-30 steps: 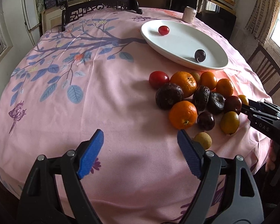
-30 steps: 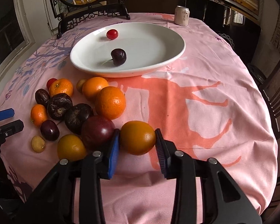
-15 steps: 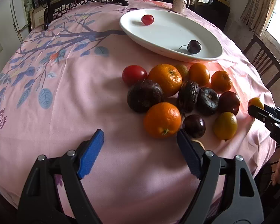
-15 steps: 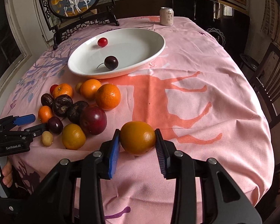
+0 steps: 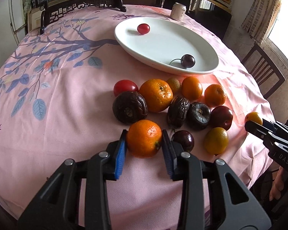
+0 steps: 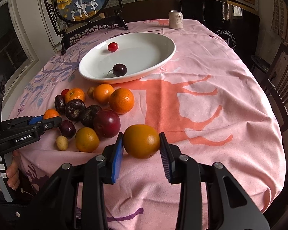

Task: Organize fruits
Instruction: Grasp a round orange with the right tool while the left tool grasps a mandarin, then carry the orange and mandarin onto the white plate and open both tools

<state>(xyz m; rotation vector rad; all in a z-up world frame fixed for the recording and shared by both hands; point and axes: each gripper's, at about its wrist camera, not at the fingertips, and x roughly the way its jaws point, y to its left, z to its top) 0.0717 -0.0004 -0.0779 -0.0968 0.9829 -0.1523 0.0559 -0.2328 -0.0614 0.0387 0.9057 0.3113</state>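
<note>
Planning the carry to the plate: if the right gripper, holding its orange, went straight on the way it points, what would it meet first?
Probably nothing but the bare pink tablecloth; the fruit pile lies left of that line and the white plate further up-left, though depth is unclear.

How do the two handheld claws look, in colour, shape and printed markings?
Both are black plastic with triangular cut-outs and silver rivets. Each finger ends in a flat blue ribbed pad. The left claw carries white "GenRobot.AI" lettering on its body and small white labels on its grey handle. The right claw shows white letters "DAS". No cables are visible.
</note>
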